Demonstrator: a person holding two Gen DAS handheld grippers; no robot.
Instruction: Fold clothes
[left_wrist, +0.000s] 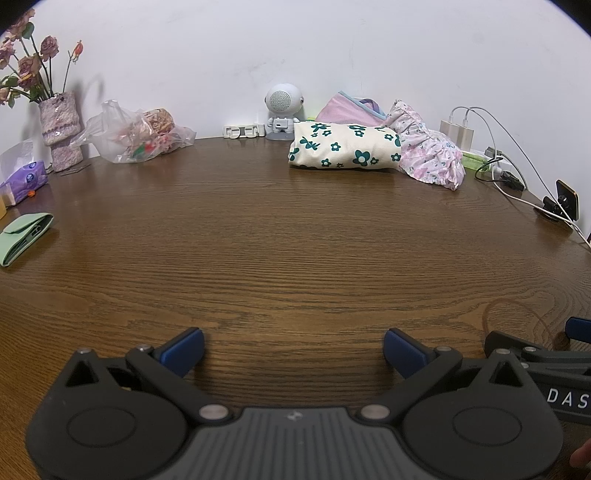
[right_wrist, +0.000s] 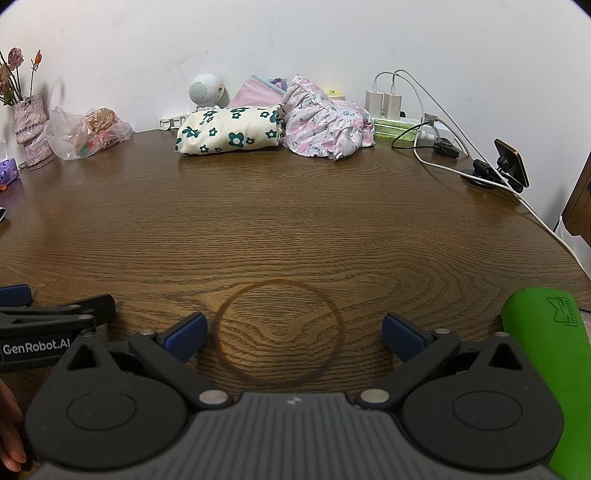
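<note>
A folded cream cloth with green flowers lies at the far side of the wooden table. A crumpled pink floral garment lies just right of it, and a pink mesh item sits behind them. My left gripper is open and empty, low over the near table. My right gripper is open and empty beside it, over a dark ring mark. Both are far from the clothes.
A vase of dried flowers, a plastic bag, a robot-shaped speaker, a tissue pack and a green pouch sit left and back. Chargers and cables and a phone stand sit right. A green object lies near right.
</note>
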